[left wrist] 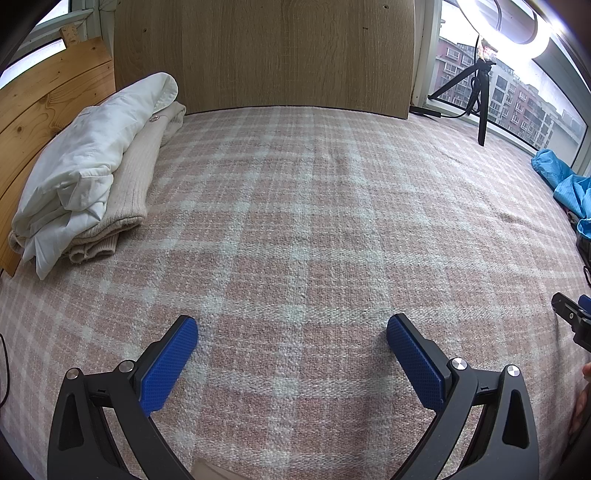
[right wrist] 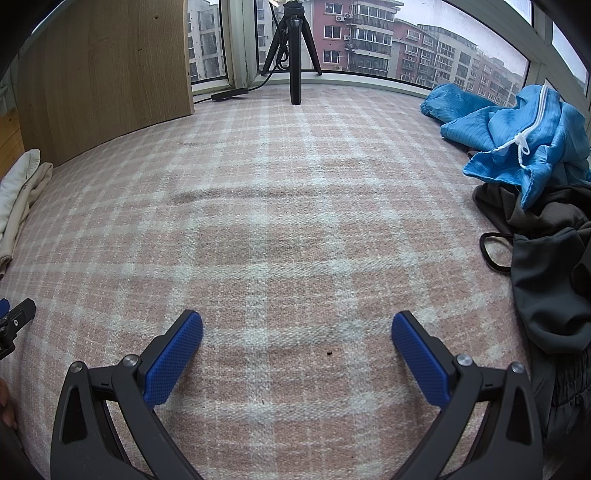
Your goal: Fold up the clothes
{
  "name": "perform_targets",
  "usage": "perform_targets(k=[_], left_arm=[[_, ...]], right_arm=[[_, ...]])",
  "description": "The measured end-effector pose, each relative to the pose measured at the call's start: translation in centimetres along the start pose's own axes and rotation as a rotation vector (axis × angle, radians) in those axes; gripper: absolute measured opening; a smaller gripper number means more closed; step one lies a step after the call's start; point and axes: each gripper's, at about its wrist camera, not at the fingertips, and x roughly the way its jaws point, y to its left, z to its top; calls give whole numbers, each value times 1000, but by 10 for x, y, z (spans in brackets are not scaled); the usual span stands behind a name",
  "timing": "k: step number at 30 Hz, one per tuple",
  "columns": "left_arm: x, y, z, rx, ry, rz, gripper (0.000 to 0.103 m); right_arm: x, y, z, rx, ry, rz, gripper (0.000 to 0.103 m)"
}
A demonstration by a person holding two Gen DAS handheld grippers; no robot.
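My left gripper (left wrist: 291, 332) stands wide open above the pink plaid blanket (left wrist: 314, 206), with nothing between its blue pads. At the far left lies a folded stack: a white garment (left wrist: 85, 158) on top of a beige knit sweater (left wrist: 136, 184). My right gripper (right wrist: 297, 326) is also wide open over bare blanket (right wrist: 280, 229). An unfolded heap lies to its right: a blue zip jacket (right wrist: 517, 129) resting on dark grey clothes (right wrist: 550, 273). The blue jacket (left wrist: 569, 184) shows at the right edge of the left wrist view. The folded stack (right wrist: 18, 192) shows at the left edge of the right wrist view.
A wooden panel (left wrist: 266, 55) stands upright at the blanket's far edge, with pine boards (left wrist: 48, 96) to its left. A black tripod (right wrist: 293, 48) and its cable stand by the window. A ring light (left wrist: 517, 26) glows at top right. A black cord loop (right wrist: 495, 251) lies by the grey clothes.
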Motion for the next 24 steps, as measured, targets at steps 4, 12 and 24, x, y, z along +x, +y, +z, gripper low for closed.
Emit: perform_targets(k=[4, 12, 24], left_arm=[[0, 0, 0, 0, 0, 0, 103], [0, 0, 0, -1, 0, 0, 103], [-1, -2, 0, 1, 4, -2, 103]], right_arm=[[0, 0, 0, 0, 0, 0, 103], [0, 0, 0, 0, 0, 0, 103], [2, 2, 4, -12, 35, 8, 103]])
